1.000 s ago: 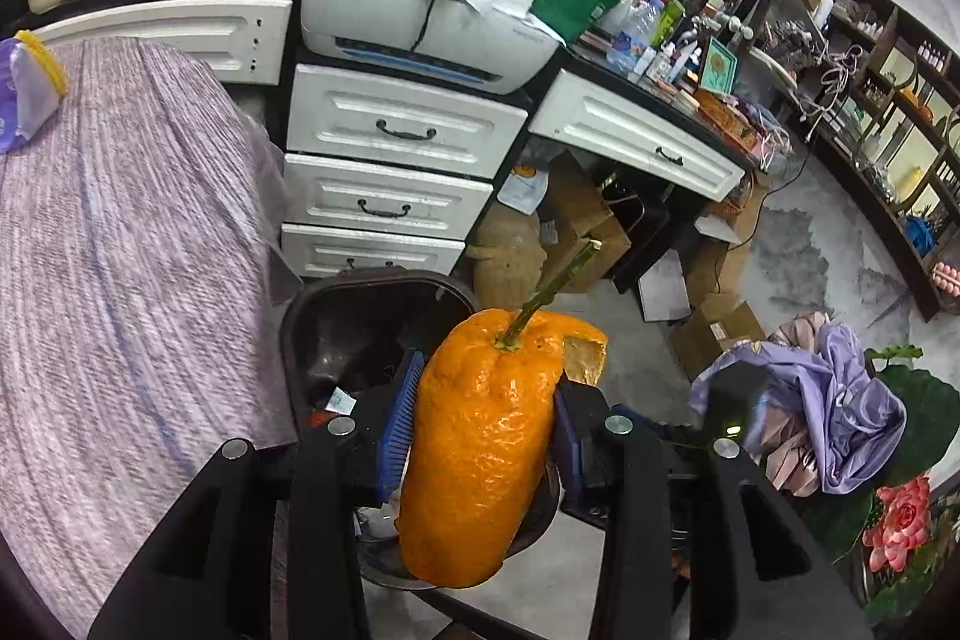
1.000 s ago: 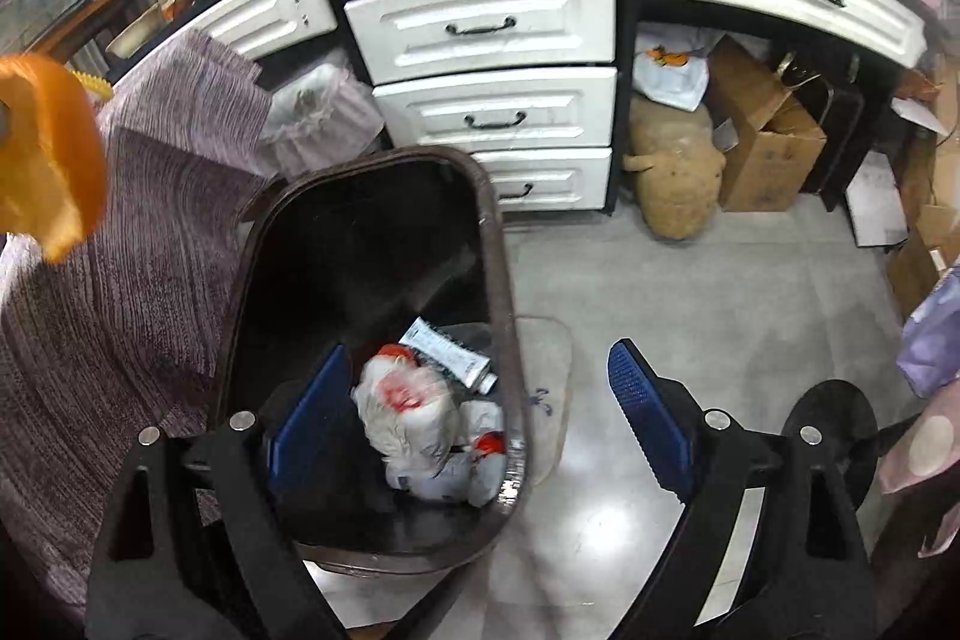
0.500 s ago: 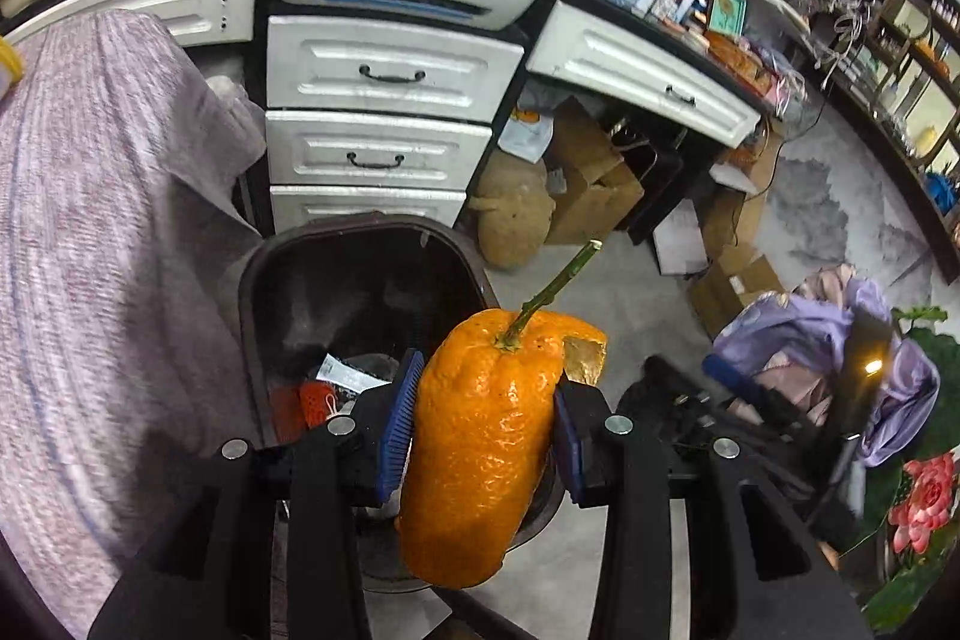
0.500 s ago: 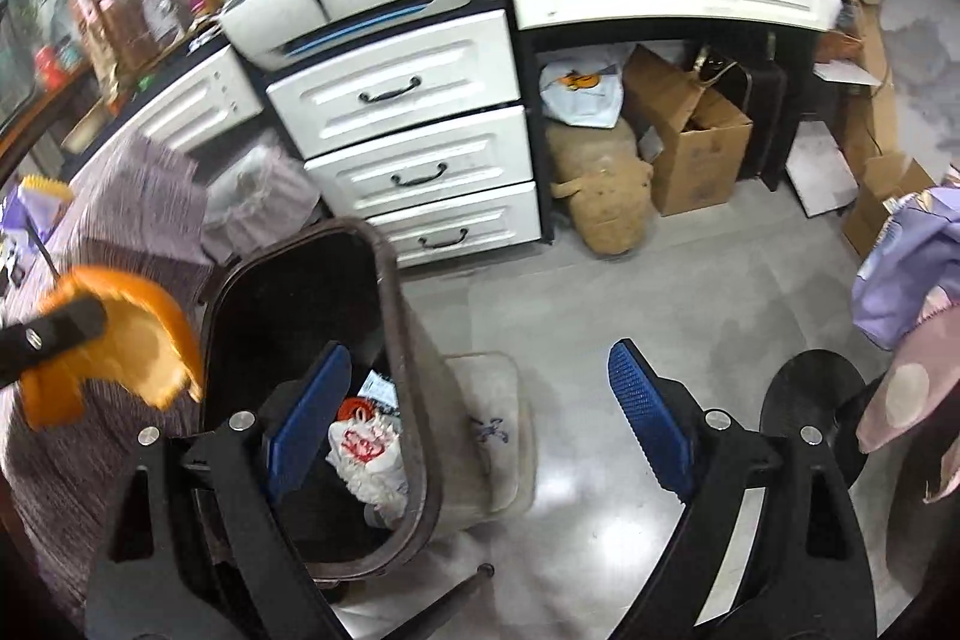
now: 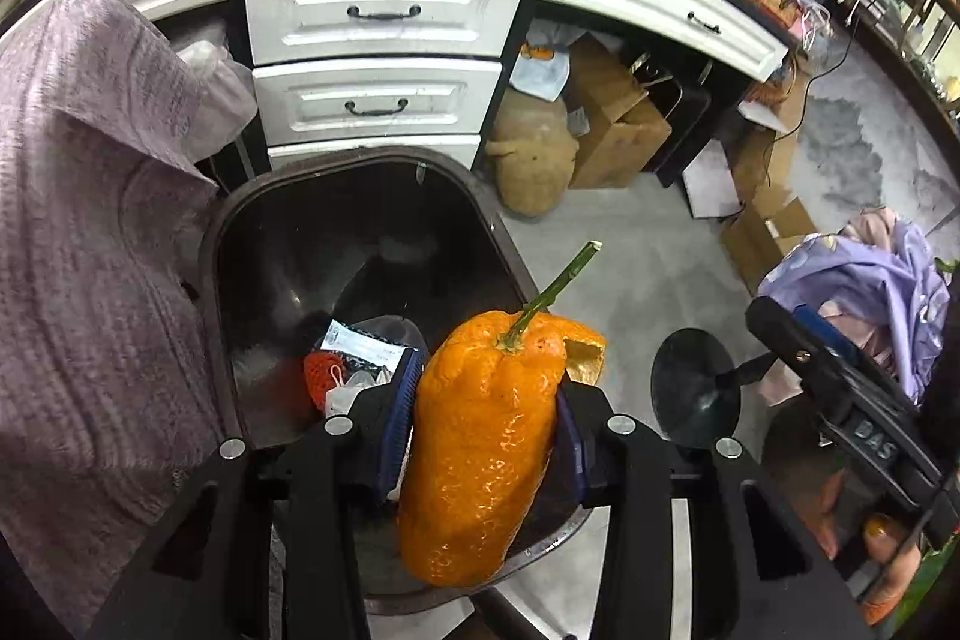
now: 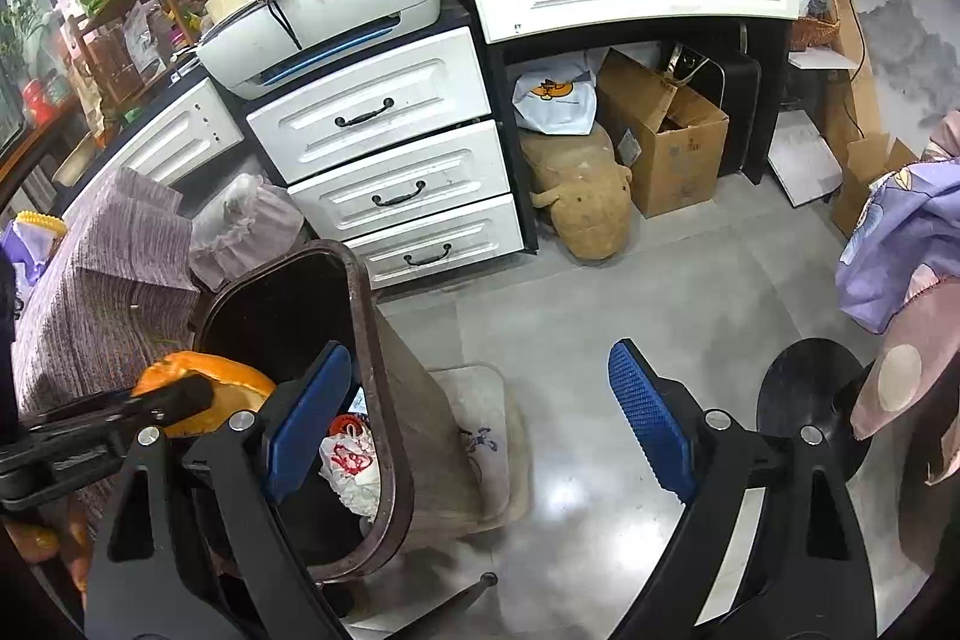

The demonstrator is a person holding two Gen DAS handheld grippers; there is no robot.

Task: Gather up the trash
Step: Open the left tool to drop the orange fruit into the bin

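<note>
My left gripper (image 5: 486,424) is shut on a bumpy orange citrus fruit (image 5: 474,460) with a green stem and a torn edge. It holds the fruit over the near rim of the dark brown trash bin (image 5: 354,160). The right wrist view shows the same fruit (image 6: 234,382) above the bin (image 6: 369,328). A white bag with red print (image 6: 348,460) and other trash lie inside the bin. My right gripper (image 6: 480,412) is open with nothing between its fingers. Its left finger hangs over the bin's rim and its right finger over the grey floor.
White drawers (image 6: 384,124) with a printer (image 6: 324,22) on top stand behind the bin. A purple cloth-covered surface (image 5: 78,220) lies left of it. A burlap sack (image 6: 582,208), a cardboard box (image 6: 666,130), a round black base (image 6: 810,400) and lilac cloth (image 6: 900,232) sit to the right.
My left gripper has sunk toward the bin with the fruit still in it. My right gripper has swung right, from over the bin's opening to its rim and the floor.
</note>
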